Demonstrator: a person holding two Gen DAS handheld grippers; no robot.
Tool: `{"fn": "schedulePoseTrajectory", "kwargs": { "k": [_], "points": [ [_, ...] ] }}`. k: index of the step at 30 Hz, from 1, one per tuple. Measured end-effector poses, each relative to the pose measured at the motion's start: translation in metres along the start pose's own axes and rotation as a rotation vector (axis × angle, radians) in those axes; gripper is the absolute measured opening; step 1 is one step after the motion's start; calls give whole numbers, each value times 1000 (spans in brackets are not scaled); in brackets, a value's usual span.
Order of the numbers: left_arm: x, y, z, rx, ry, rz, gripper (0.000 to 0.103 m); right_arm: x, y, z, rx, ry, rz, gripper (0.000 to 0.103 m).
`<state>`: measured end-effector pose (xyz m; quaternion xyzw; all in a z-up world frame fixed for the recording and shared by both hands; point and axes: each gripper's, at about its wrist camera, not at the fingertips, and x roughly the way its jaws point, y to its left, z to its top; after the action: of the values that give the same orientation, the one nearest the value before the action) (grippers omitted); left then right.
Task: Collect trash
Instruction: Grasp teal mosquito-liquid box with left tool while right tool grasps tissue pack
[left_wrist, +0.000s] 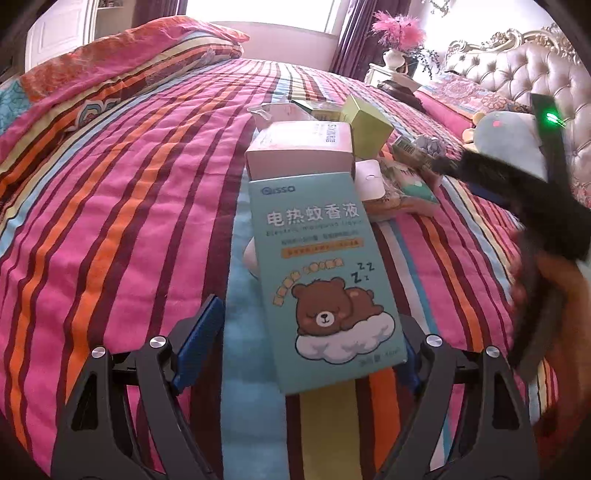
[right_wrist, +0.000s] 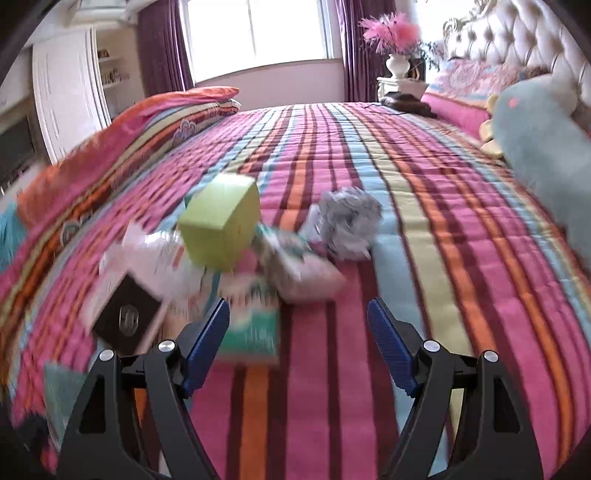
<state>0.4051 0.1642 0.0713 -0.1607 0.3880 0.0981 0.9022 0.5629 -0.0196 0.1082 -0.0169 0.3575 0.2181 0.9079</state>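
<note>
Trash (right_wrist: 236, 251) clusters mid-bedspread (right_wrist: 424, 221); striped cover right lies bare.

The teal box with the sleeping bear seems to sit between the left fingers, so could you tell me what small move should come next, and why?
Probably ease the left gripper forward a little, then close it. The teal bear box lies between its open fingers, but only its near end, so a deeper grip looks safer. It leans on the pink box behind.

Left gripper (left_wrist: 301, 347) jaws apart, right gripper (right_wrist: 299, 339) likewise (blurred), seemingly empty, both angled downward
</note>
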Motion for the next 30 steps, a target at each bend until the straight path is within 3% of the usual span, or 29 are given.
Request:
{"fn": "schedulePoseTrajectory", "kwargs": {
  "k": [5,10,19,23,28,30],
  "points": [
    [0,9,1,-30,1,-42,79,28,-24,16,126,29,114,73],
    [4,6,2,-11,6,-22,79,58,-39,20,239,99,180,73],
    [3,8,3,-29,2,-45,79,67,-9,28,68,111,100,73],
    [3,9,4,-35,4,-53,79,68,-2,30,15,114,119,74],
    [4,9,4,-34,4,-54,79,68,8,37,-142,100,-2,78],
    [3,10,4,-37,4,-58,79,71,12,38,-199,92,-8,78]
  ]
}}
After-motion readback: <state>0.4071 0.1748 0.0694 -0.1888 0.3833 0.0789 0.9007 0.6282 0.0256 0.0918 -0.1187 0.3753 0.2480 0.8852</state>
